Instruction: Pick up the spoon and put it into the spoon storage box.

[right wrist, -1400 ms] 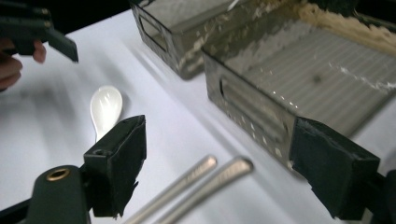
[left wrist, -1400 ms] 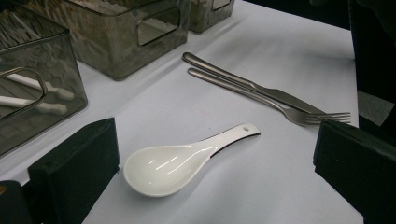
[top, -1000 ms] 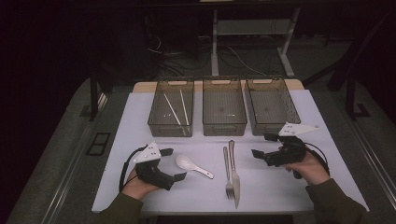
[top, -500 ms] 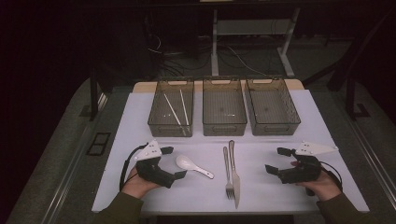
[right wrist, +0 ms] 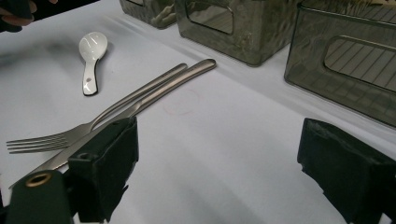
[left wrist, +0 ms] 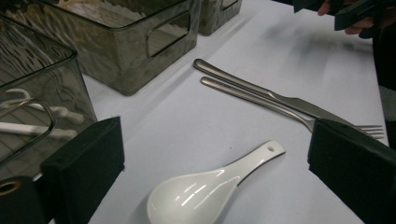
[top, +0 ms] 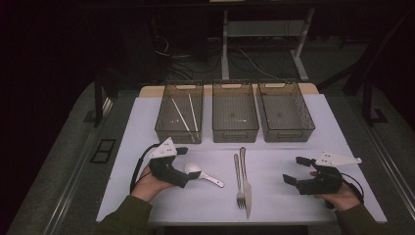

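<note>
Sorting has barely begun: chopsticks (top: 184, 116) lie in the left bin (top: 179, 128). The white spoon (left wrist: 205, 186) rests on the desk (top: 274, 196) between the left gripper's (left wrist: 212, 172) wide-open fingers; fork (top: 238, 181) and knife (top: 245, 183) wait. The right gripper (top: 292, 171) is wide, empty.

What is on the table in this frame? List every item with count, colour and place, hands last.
Spoon: 1, white, near left, just ahead of the left gripper's open jaws.
Fork: 1, steel, near centre, tines toward the person.
Knife: 1, steel, right beside the fork.
Bins: 3, smoky clear, in a row at the far side.
Sticks: 2, white, thin, in the left bin; the other two bins look empty.
Table: 1, white top.
Left gripper: 1, black, jaws open around the spoon's bowl without touching it.
Right gripper: 1, black, jaws open, nothing held, near right edge.
Hands: 2, one on each gripper, green sleeves.
</note>
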